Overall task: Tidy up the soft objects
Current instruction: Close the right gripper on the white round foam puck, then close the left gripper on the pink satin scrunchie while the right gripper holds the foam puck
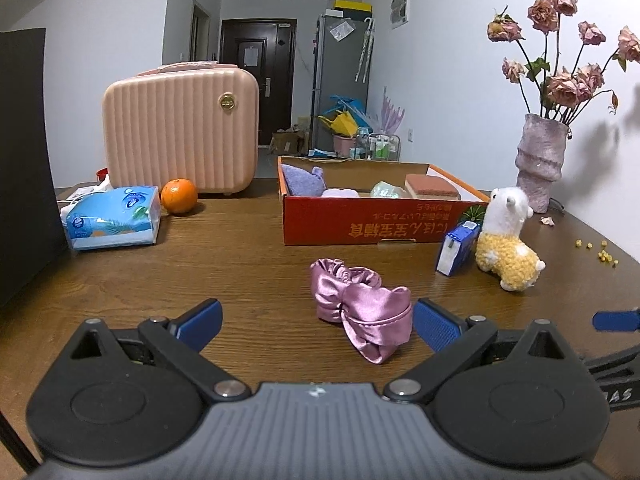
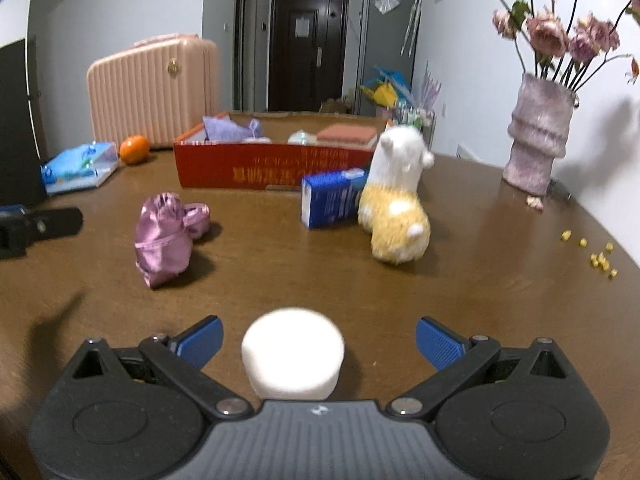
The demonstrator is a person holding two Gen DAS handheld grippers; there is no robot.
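The pink satin scrunchie (image 1: pixel 362 312) lies on the brown table (image 1: pixel 240 264), just ahead of my left claw (image 1: pixel 318 322), whose blue fingers (image 1: pixel 436 330) are spread wide; the scrunchie's near end sits close beside the right finger, and I cannot tell whether it touches. A white round sponge (image 2: pixel 293 358) rests on the table between the wide-spread fingers of my right claw (image 2: pixel 319 340), with a gap on each side, so nothing is gripped. From the right wrist view the scrunchie (image 2: pixel 168 234) is to the left and farther out, and my left claw's tip shows at the left edge.

To the far right stands a plush alpaca (image 1: pixel 508 240), white on top and yellow below, and a small blue and white carton (image 1: pixel 458 248) sits just to its left, touching or nearly so. Behind them is a shallow red cardboard box (image 1: pixel 360 226) that already holds a purple cloth (image 1: pixel 302 180), a pale lilac piece (image 1: pixel 340 193), a greenish wad (image 1: pixel 387 190) and a brick-red sponge block (image 1: pixel 430 186).

Far left lie a blue tissue pack (image 1: pixel 114 216) and an orange (image 1: pixel 179 196), with a pink ribbed case (image 1: pixel 180 136) standing behind them. At the far right a lilac vase (image 1: pixel 540 160) holds dried roses (image 1: pixel 568 40), and yellow crumbs (image 1: pixel 600 254) dot the table near it.
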